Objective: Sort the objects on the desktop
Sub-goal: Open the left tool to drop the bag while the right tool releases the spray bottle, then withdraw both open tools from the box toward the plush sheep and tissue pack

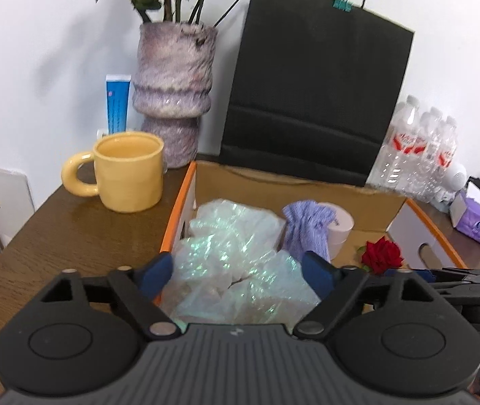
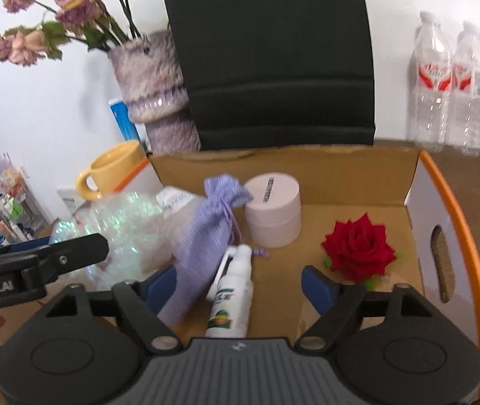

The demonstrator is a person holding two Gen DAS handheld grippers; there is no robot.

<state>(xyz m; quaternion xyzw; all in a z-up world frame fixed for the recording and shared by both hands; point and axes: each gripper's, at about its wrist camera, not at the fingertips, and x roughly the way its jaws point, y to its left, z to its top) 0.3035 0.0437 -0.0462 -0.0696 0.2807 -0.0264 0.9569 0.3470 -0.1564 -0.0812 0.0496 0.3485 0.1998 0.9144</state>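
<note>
Left tongs [image 1: 240, 275]: wide open, holding nothing; the shiny bag [image 1: 236, 260] lies loose between the blue tips, not pinched

Right tongs [image 2: 240, 285]: wide open too, holding nothing; the white bottle [image 2: 233, 295] and the tail of the purple pouch [image 2: 206, 236] lie between the tips, free

Why open: I think both have let go over the box [image 2: 459, 236], so the things can stay there

Yellow mug [image 1: 128, 172]: at 10 o'clock from the left tongs, on the brown table [image 1: 54, 236], outside the box, maybe not sorted yet

Fuzzy vase [image 1: 172, 91]: at 11 o'clock, behind the mug, with dry pink flowers in it

Black paper bag [image 1: 314, 101]: at 12 o'clock, upright behind the box; I cannot see inside it

Box, from left to right: shiny bag, purple pouch, white bottle, pink round tub [image 2: 273, 211], red rose [image 2: 358, 248]

Pouch and tub: the pouch leans on the tub, touching it

Rose: at 1 o'clock from the right tongs, on the box floor, apart from the tub

Water bottles [image 2: 459, 87]: at 2 o'clock, standing packed together outside the box
</note>
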